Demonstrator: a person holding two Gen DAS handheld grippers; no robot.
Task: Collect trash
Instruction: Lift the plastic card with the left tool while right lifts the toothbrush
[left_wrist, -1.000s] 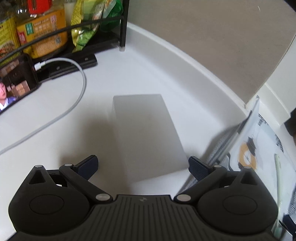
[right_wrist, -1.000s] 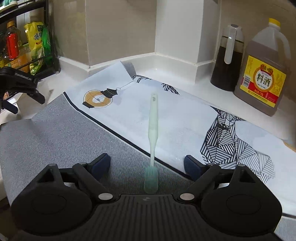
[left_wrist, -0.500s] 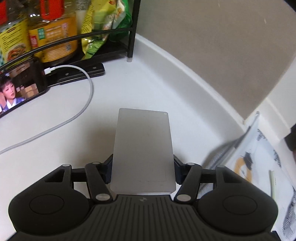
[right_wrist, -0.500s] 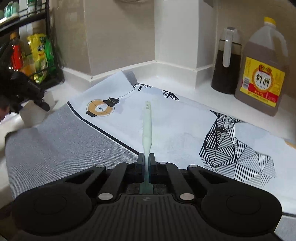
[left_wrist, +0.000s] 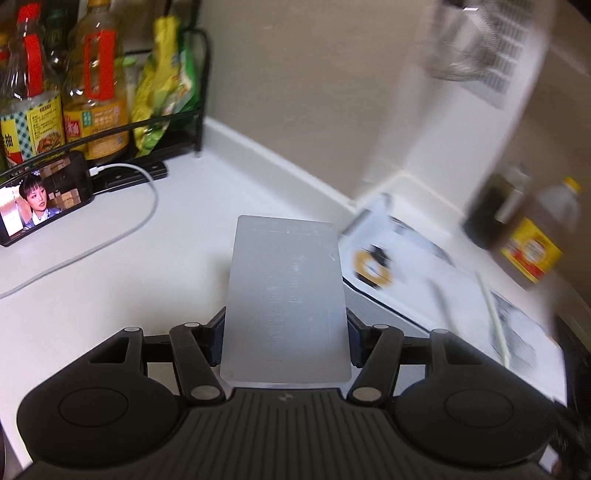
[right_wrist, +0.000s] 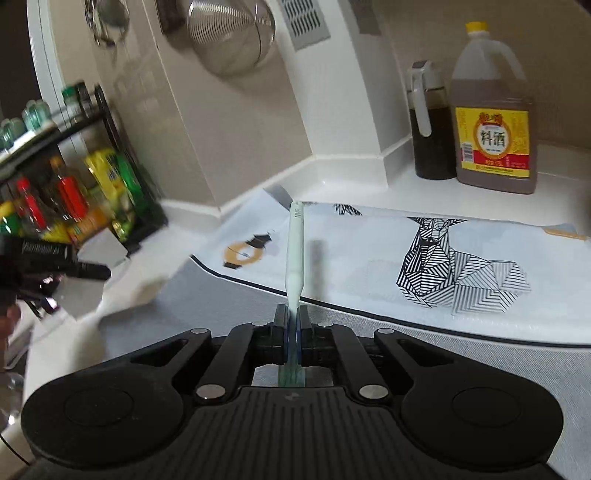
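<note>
A flat white box (left_wrist: 286, 299) is lifted off the white counter, with my left gripper (left_wrist: 282, 338) shut on its two long sides. The same box (right_wrist: 98, 254) and left gripper (right_wrist: 55, 260) show blurred at the left of the right wrist view. My right gripper (right_wrist: 292, 328) is shut on the thin end of a pale green plastic wrapper stick (right_wrist: 294, 254), which points forward above the printed mat (right_wrist: 369, 236). That stick (left_wrist: 493, 317) appears faintly at the right of the left wrist view.
A black wire rack (left_wrist: 110, 125) with sauce bottles and snack bags stands at the back left. A phone (left_wrist: 40, 199) playing video lies beside it, with a white cable (left_wrist: 122, 229). A large cooking-wine jug (right_wrist: 493, 118) and a dark dispenser bottle (right_wrist: 428, 122) stand in the far right corner.
Both grippers closed: the left on the white box, the right on the green stick. Both have since lifted their items off the counter and swung, the left towards the mat.
</note>
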